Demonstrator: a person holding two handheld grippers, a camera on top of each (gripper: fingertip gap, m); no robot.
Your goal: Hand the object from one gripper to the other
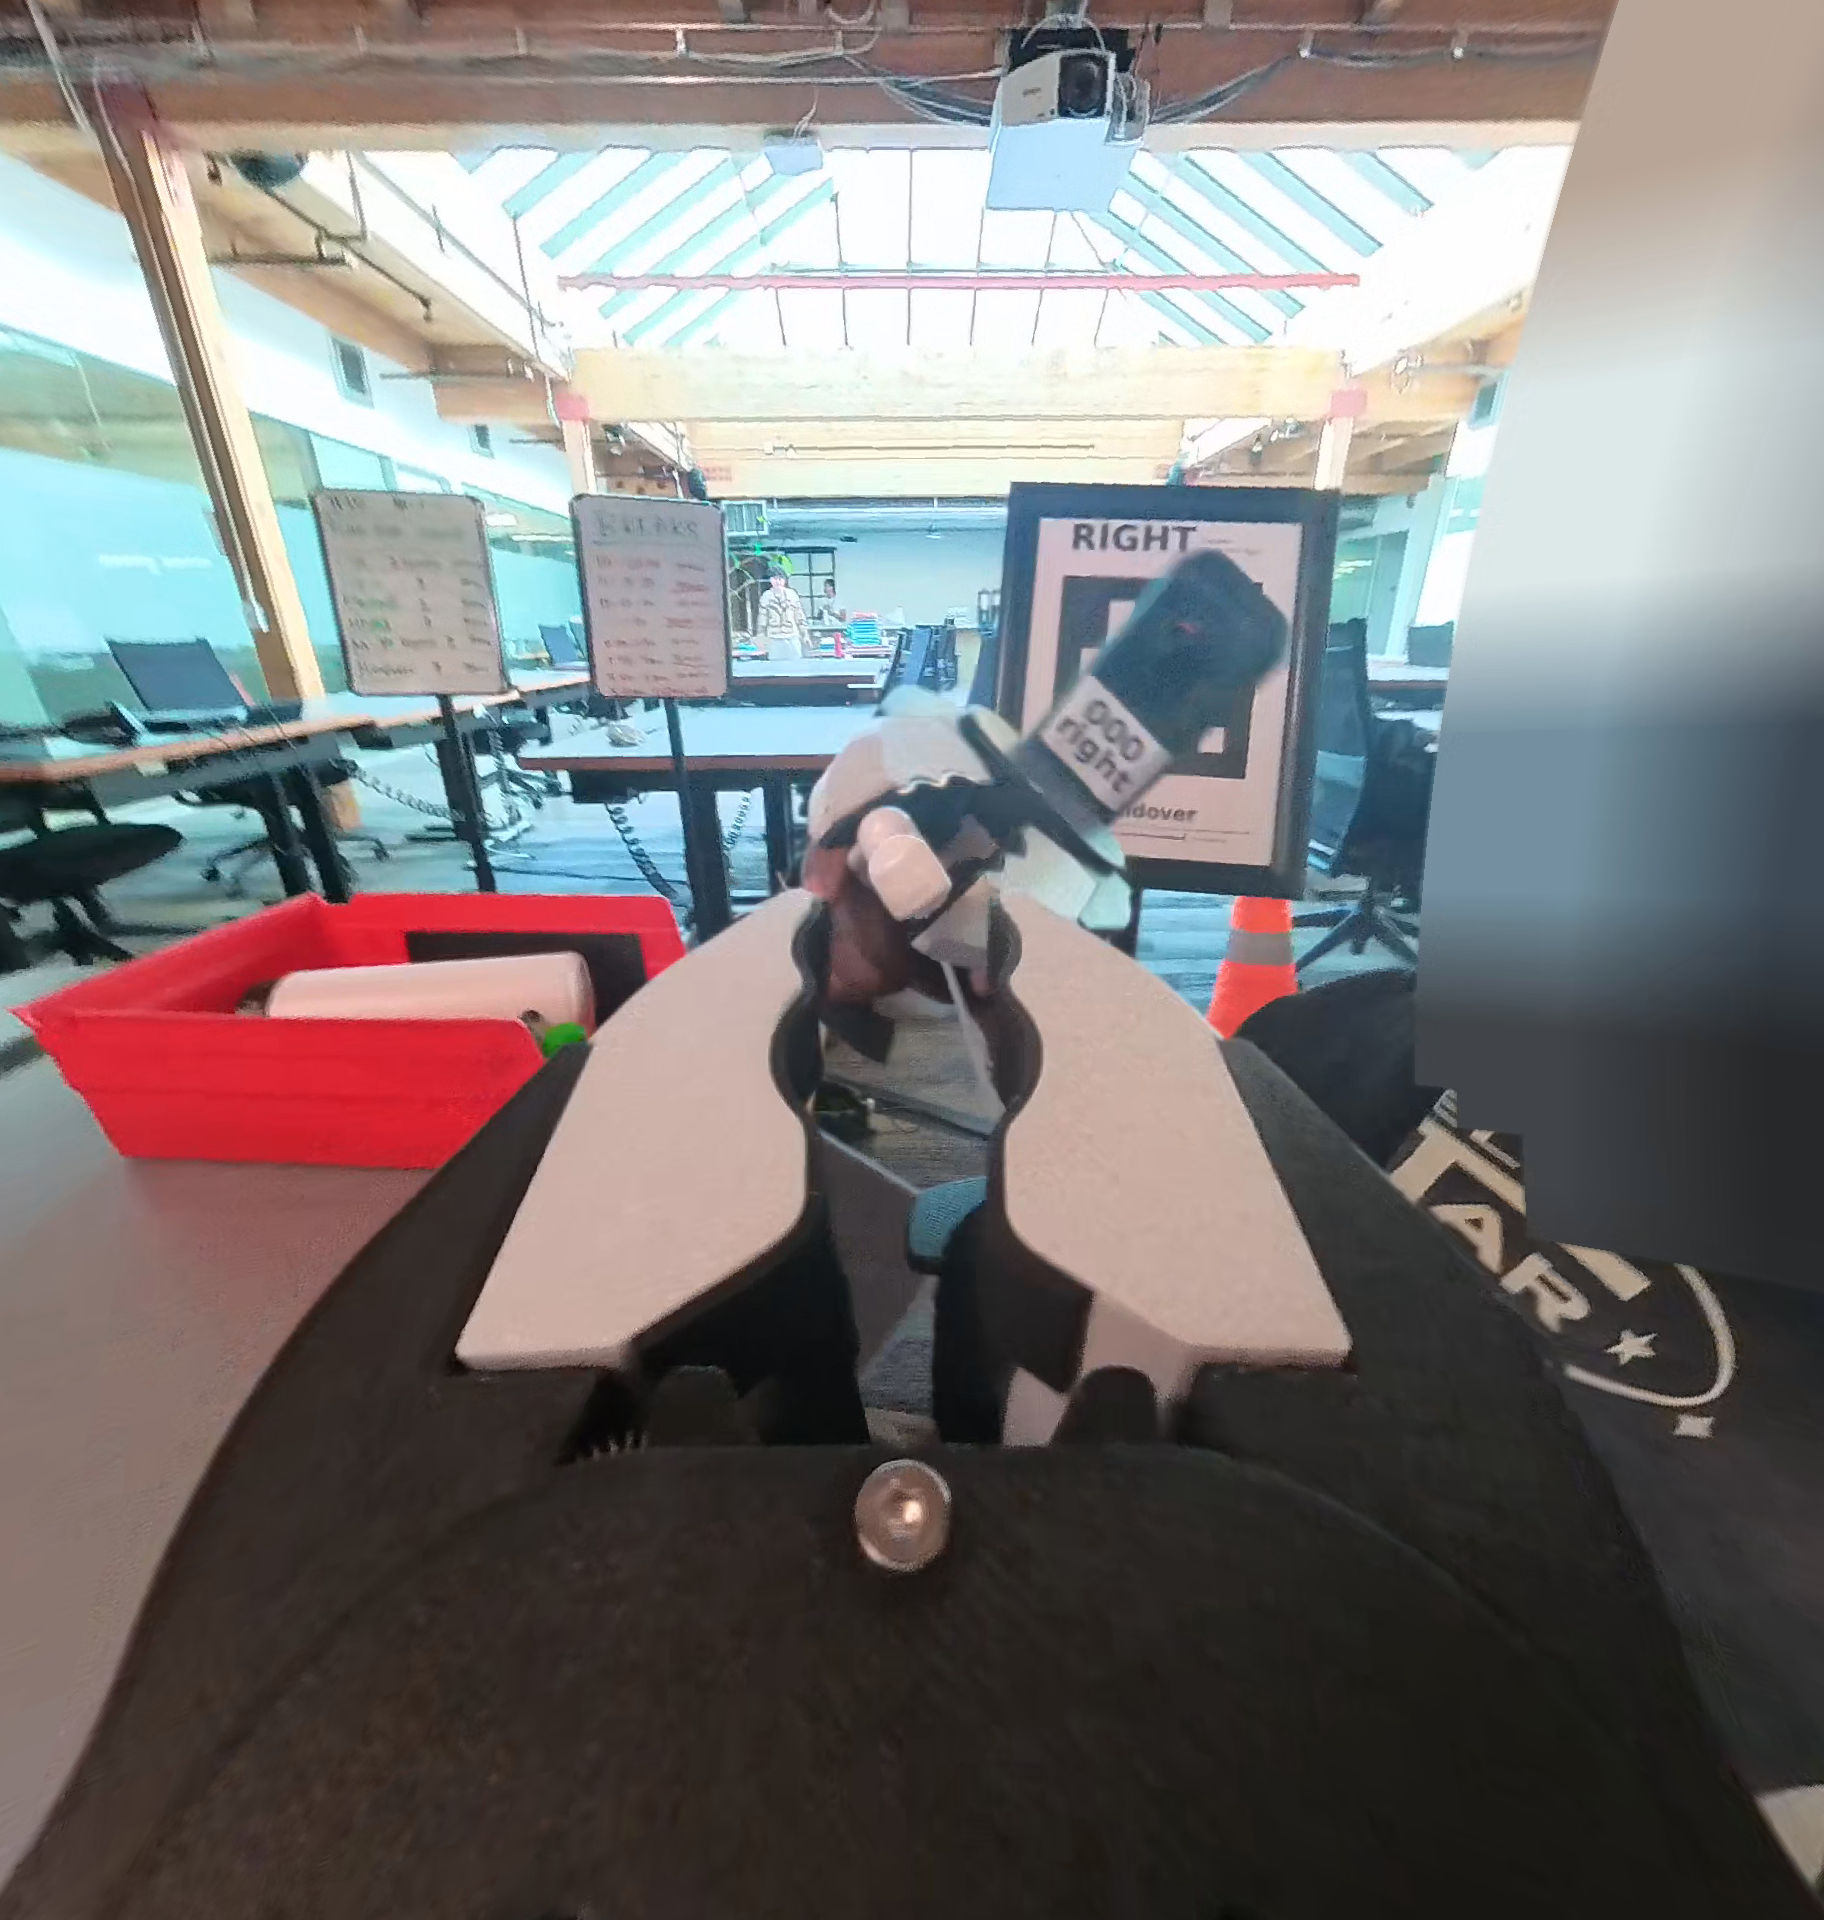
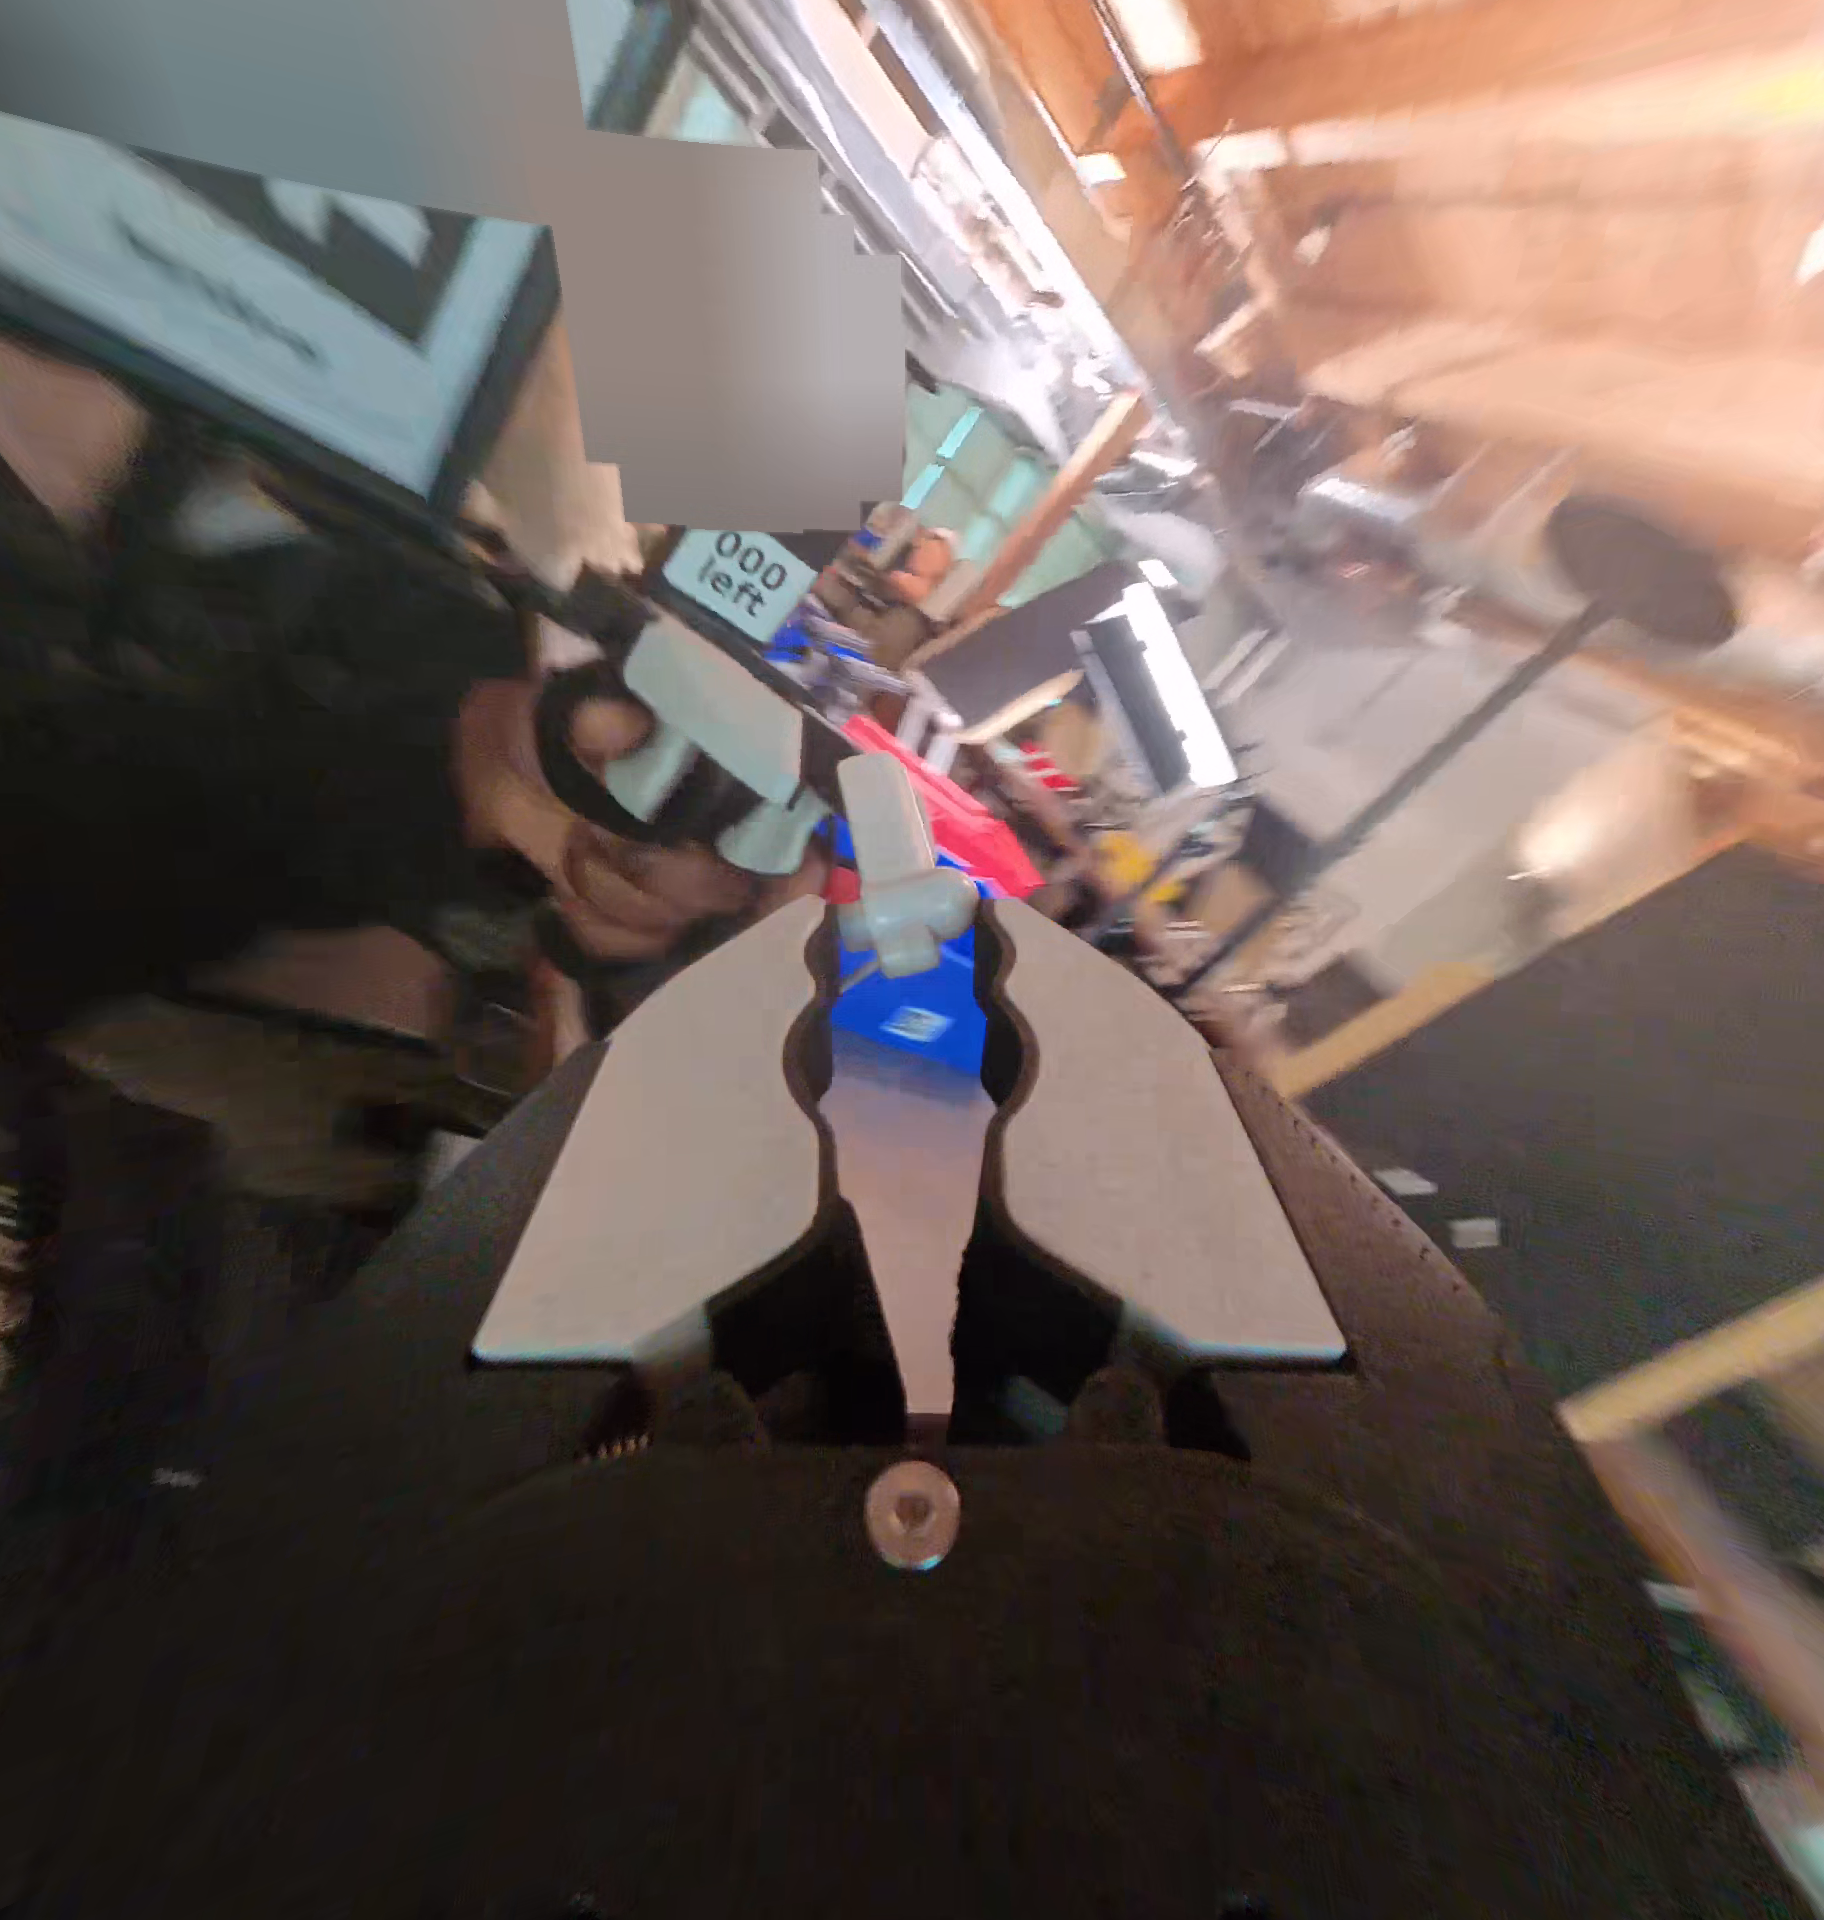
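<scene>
The object is a white T-shaped plastic piece (image 2: pixel 887 842), a bar with a short cross-piece. My right gripper (image 2: pixel 903 914) is shut on the cross-piece at its fingertips, and the bar sticks out forward. The right wrist view is blurred by motion, but the piece stays sharp. My left gripper (image 1: pixel 903 925) has its jaws apart with nothing between them. It faces the right gripper (image 1: pixel 1022 894), which a hand holds just beyond its tips. I cannot make out the piece clearly in the left wrist view. In the right wrist view the left gripper (image 2: pixel 773 831) is just left of the bar.
A red bin (image 1: pixel 264 1081) holding a white block (image 1: pixel 430 987) stands on the grey table (image 1: pixel 139 1351) at the left. A blue bin (image 2: pixel 903 1023) lies below the right gripper. A framed sign (image 1: pixel 1292 675) and an orange cone (image 1: pixel 1256 966) stand behind. The person's dark shirt (image 1: pixel 1614 1455) is at the right.
</scene>
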